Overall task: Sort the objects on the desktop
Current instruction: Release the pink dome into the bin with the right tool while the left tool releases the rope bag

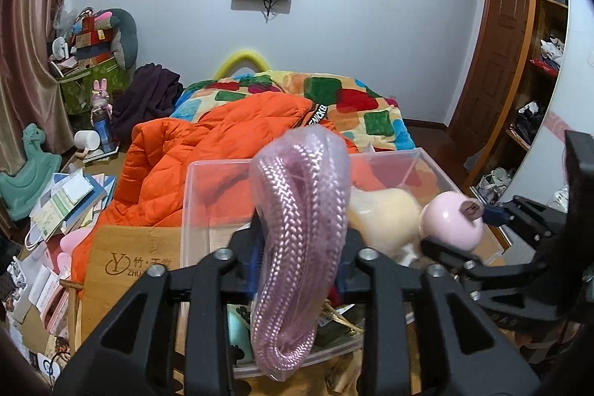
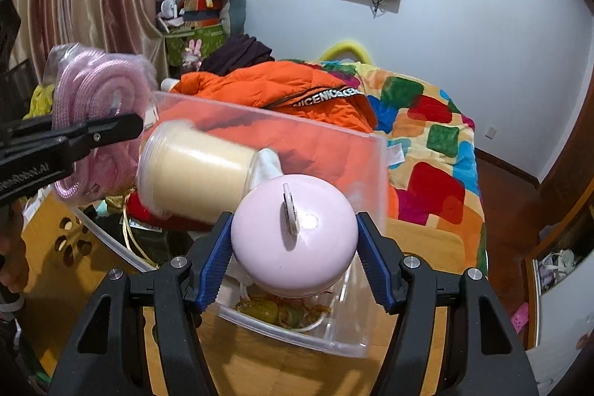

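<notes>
My left gripper [image 1: 297,244] is shut on a bagged coil of pink braided rope [image 1: 297,229] and holds it over the clear plastic box [image 1: 208,173]; the rope also shows in the right wrist view [image 2: 96,106]. My right gripper [image 2: 293,240] is shut on a round pink device [image 2: 297,232] with a white cord, held over the same box [image 2: 375,180]; it shows in the left wrist view [image 1: 453,221]. A cream-coloured cup [image 2: 193,169] lies tilted inside the box beside the pink device.
The box stands on a wooden desk [image 2: 260,359] and holds several small items at its bottom. Behind it is a bed with an orange jacket [image 1: 208,143] and a colourful blanket [image 2: 438,136]. Books and clutter [image 1: 67,203] lie to the left.
</notes>
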`<state>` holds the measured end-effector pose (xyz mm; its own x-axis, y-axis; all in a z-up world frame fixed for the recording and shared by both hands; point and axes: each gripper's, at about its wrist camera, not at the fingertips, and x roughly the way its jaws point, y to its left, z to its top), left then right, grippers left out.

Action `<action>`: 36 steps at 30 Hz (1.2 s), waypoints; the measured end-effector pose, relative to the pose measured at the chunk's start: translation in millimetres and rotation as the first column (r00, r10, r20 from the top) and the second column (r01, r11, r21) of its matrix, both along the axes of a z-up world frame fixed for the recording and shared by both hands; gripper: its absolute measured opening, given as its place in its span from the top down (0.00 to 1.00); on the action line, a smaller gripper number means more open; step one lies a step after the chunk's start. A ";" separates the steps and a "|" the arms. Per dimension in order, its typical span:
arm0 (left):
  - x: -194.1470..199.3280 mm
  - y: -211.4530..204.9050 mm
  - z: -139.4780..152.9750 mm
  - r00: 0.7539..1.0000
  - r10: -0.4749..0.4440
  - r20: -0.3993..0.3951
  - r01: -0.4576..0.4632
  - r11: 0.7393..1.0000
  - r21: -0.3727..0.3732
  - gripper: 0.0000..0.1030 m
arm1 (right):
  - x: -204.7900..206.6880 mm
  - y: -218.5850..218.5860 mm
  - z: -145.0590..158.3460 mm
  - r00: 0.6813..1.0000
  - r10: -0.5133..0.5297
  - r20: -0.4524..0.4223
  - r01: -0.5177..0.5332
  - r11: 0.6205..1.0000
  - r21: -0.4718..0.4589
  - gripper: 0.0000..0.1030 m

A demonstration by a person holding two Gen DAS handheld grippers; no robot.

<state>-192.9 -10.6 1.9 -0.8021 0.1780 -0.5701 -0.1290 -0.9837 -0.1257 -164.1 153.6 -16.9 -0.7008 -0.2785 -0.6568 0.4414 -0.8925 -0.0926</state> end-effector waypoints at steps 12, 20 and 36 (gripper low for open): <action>15.3 -2.4 10.7 0.999 0.014 -0.044 -0.013 1.000 0.007 0.42 | 6.7 -10.8 4.9 1.000 0.002 -0.023 -0.002 1.000 0.011 0.40; 31.8 -9.5 22.2 0.998 0.019 -0.062 -0.017 0.999 0.028 0.41 | 30.2 -5.1 19.8 0.999 -0.001 -0.053 0.000 0.999 -0.032 0.29; 76.8 -5.8 27.4 0.996 0.000 -0.085 -0.004 0.999 -0.041 0.34 | 73.8 -5.1 20.8 0.999 0.011 -0.053 -0.015 0.997 -0.081 0.28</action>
